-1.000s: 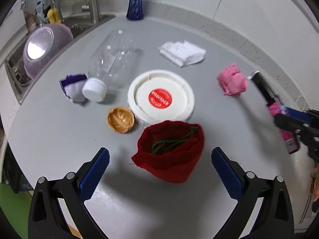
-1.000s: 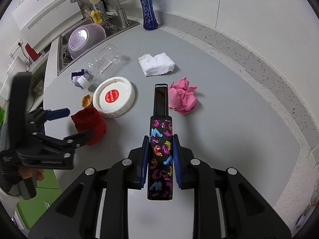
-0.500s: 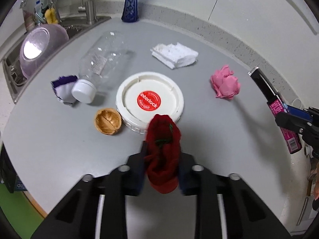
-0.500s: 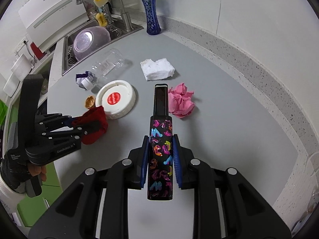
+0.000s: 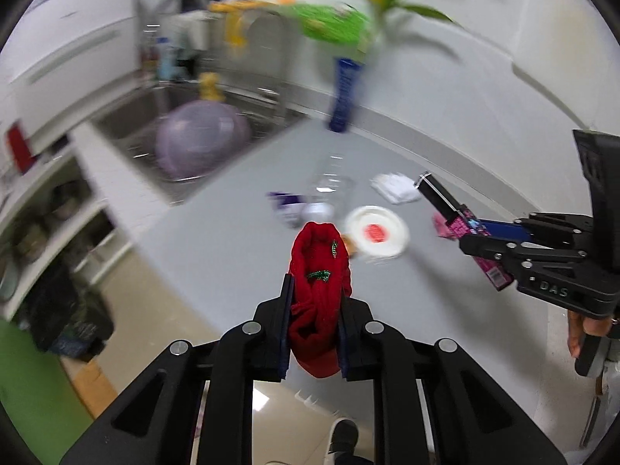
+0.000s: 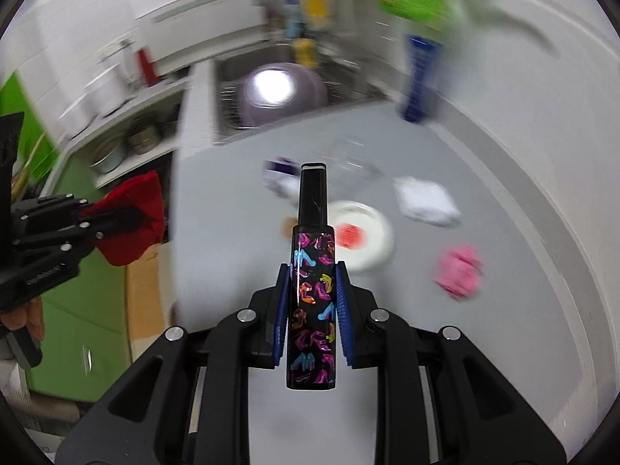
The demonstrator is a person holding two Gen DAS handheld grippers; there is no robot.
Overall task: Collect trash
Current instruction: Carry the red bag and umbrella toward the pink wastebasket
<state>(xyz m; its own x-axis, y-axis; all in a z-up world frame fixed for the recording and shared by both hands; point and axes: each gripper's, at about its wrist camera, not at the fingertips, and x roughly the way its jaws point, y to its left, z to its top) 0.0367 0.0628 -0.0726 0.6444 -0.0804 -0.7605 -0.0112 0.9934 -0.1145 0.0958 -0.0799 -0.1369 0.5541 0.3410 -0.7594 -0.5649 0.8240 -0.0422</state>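
My left gripper (image 5: pixel 313 302) is shut on a red cloth pouch (image 5: pixel 321 271) and holds it in the air, off the counter's left edge; the pouch also shows in the right wrist view (image 6: pixel 130 219). My right gripper (image 6: pixel 312 285) is shut on a black box with a coloured shoe print (image 6: pixel 313 283), held above the grey counter (image 6: pixel 240 263); the box also shows in the left wrist view (image 5: pixel 457 217). On the counter lie a white lid with a red label (image 6: pixel 358 234), a white tissue (image 6: pixel 426 201), a pink crumpled paper (image 6: pixel 459 271), a clear bottle (image 5: pixel 331 186) and a purple-white scrap (image 5: pixel 285 203).
A sink (image 5: pixel 155 124) with a purple bowl (image 5: pixel 201 143) lies at the back left. A blue vase (image 5: pixel 343 97) stands by the wall. A black bag (image 5: pixel 66 317) sits on the floor to the left. Both views are blurred by motion.
My left gripper closed on the red pouch, lifted it and drew back off the counter's left edge. My right gripper, still holding the box, pulled back and tilted up.
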